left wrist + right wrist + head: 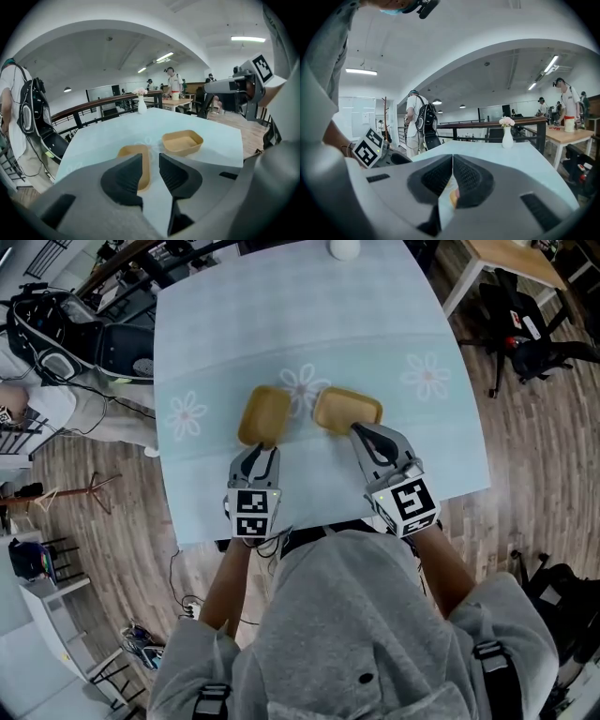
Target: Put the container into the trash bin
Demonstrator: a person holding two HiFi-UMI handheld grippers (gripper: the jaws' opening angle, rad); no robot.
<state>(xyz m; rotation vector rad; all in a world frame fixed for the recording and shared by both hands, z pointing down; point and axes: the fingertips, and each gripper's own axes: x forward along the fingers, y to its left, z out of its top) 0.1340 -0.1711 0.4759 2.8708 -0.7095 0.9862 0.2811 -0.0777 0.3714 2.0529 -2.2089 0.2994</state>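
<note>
Cloth, pale blue and smooth, printed with three daisies, covers the table (234,334) in the head view. Two shallow tan containers with rounded corners lie side by side near its middle, apart from each other. They look like matte paper or pulp. The left container (264,414) sits just ahead of the left gripper (265,448), whose grey jaws stand apart at its near rim. The right gripper (361,432) has its tips at the near edge of the right container (345,409). Each gripper carries one cube with black-and-white square markers. One white vase (344,247) stands at the table's far edge.

In the left gripper view, the left gripper (150,159) shows two ribbed black pads with a clear gap between them, pressing on nothing. The left container (133,151) lies flat on the cloth just beyond, partly behind the left pad. The right container (183,142) rests further off to the right, its thin walls flaring slightly.

In the right gripper view, the right gripper (453,161) has its ribbed pads closed together, and a thin tan sliver of the right container (453,197) is pinched low between them. The vase (507,136), holding pale flowers, stands on the table (520,164) beyond.
</note>
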